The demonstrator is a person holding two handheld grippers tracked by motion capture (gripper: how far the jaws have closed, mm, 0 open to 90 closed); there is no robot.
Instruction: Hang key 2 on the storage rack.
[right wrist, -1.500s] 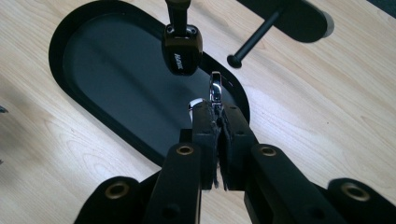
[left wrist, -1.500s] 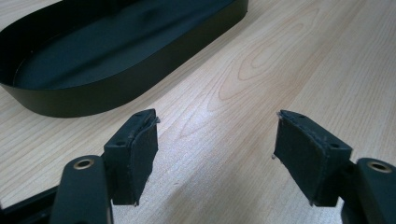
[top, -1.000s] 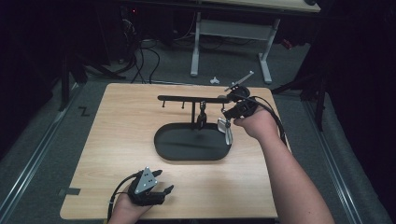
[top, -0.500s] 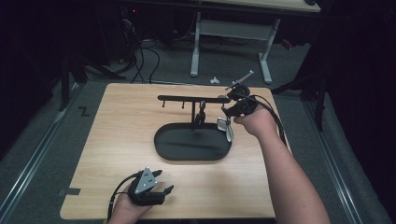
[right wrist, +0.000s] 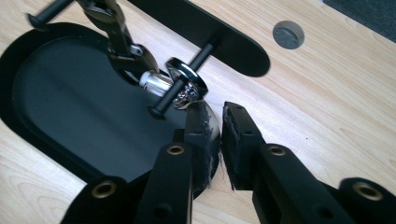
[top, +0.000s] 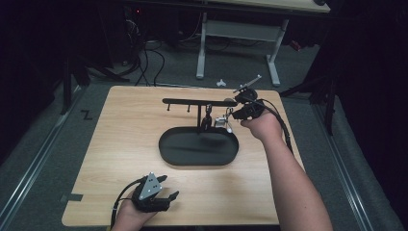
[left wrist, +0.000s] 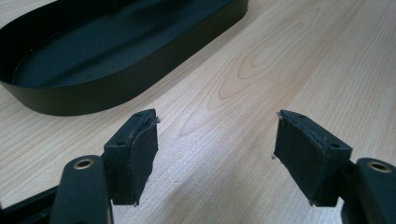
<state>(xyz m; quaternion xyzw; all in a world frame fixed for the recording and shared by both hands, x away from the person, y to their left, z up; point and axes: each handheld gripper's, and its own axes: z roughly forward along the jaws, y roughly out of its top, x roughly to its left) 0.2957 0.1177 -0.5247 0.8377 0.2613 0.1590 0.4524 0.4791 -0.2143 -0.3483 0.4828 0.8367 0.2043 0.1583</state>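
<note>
Right gripper (right wrist: pixel 212 116) at 2 o'clock on worktop (top: pixel 120 144), jaws nearly closed with a thin gap, nothing visibly between them, tips just beside silver keyring (right wrist: pixel 187 86) hanging on peg of black rack (top: pixel 199 102) over oval tray (top: pixel 198 151). Little shift versus a second ago: hand holding station at the peg. Probably hanging or just released. Left gripper (left wrist: pixel 215 149) wide, empty, parked at 6 o'clock.

No readable text, labels, brands or numbers on anything in view
</note>
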